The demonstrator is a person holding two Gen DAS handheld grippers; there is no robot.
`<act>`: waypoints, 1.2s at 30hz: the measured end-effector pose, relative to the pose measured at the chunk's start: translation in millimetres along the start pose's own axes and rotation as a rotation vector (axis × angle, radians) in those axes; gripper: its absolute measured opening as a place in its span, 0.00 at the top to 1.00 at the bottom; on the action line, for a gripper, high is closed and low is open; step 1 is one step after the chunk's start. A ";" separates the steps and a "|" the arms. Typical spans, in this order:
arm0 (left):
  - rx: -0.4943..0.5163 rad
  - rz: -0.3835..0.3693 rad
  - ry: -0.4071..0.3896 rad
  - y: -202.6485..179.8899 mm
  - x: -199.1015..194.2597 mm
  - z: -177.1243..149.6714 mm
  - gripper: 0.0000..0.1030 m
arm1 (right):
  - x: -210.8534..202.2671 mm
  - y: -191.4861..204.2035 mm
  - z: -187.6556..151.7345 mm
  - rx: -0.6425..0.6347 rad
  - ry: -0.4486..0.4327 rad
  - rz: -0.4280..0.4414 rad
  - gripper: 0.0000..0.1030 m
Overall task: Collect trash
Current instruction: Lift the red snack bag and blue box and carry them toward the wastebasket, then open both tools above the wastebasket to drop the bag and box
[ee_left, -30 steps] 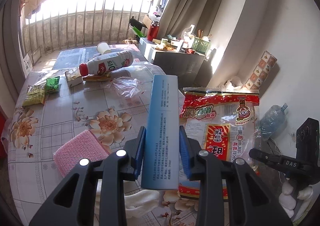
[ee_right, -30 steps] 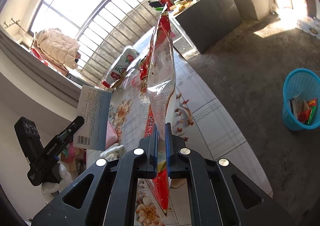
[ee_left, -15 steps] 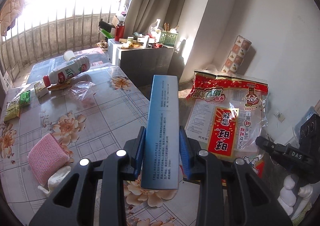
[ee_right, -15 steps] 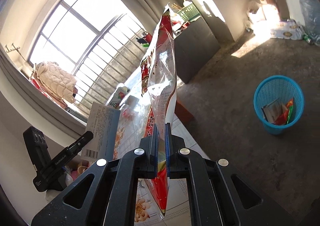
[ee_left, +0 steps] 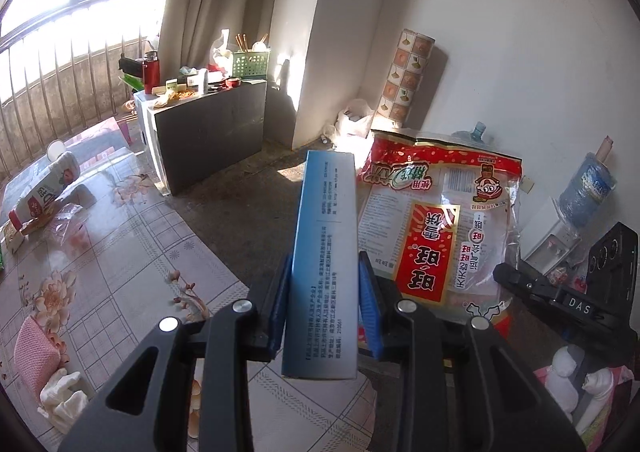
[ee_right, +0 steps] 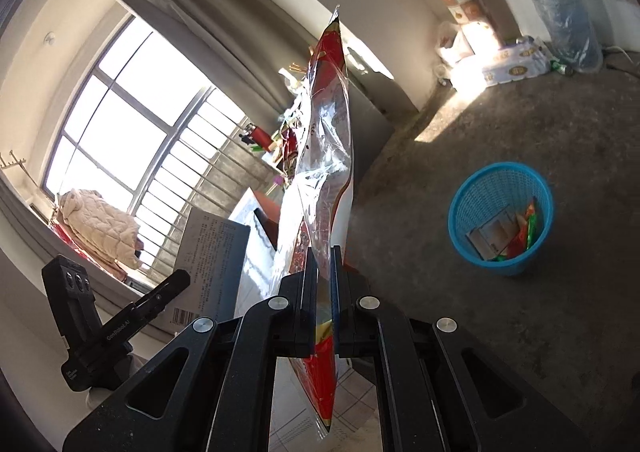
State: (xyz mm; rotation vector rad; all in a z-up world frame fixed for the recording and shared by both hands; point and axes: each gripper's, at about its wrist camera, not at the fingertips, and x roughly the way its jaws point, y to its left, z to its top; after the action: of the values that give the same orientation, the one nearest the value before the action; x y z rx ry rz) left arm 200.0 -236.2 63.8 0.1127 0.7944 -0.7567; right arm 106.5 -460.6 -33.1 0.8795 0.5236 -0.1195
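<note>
My left gripper [ee_left: 324,292] is shut on a long blue and white carton [ee_left: 326,256], held in the air past the table's edge. My right gripper [ee_right: 322,272] is shut on a red and clear snack bag [ee_right: 326,148], seen edge-on; the bag's face also shows in the left wrist view [ee_left: 438,228]. The carton also shows at the left of the right wrist view [ee_right: 212,252]. A blue plastic waste basket [ee_right: 500,216] with several wrappers stands on the concrete floor to the right of the bag.
The flowered table [ee_left: 120,252] lies to the left with a drink bottle [ee_left: 44,192], a clear plastic wrapper [ee_left: 68,224], a pink sponge [ee_left: 36,356] and a white cloth [ee_left: 64,400]. A dark cabinet [ee_left: 208,124] stands behind. Water jugs [ee_right: 564,20] stand by the wall.
Both grippers have swung right, away from the table and over the floor, each with its item. The blue basket now sits larger and nearer in the right wrist view.
</note>
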 end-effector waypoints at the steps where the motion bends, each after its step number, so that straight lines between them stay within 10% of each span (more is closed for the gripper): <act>1: 0.011 -0.013 0.011 -8.3 7.7 2.3 0.70 | -1.1 -5.5 2.3 0.013 -0.007 -0.008 0.96; 16: 0.097 -0.109 0.155 -72.2 106.9 25.0 0.70 | -11.7 -69.8 16.9 0.139 -0.053 -0.129 0.96; 27: 0.107 -0.095 0.222 -78.1 178.0 43.8 0.70 | -30.3 -133.4 37.4 0.184 -0.139 -0.440 0.96; 36: 0.074 -0.101 0.290 -66.7 218.7 34.3 0.70 | 37.0 -153.4 40.0 0.144 -0.090 -0.605 0.96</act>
State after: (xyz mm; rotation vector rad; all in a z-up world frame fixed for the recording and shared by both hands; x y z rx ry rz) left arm 277.1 -422.8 -48.8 0.2548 1.0533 -0.8777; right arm 106.6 -585.1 -138.1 0.8274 0.6901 -0.7526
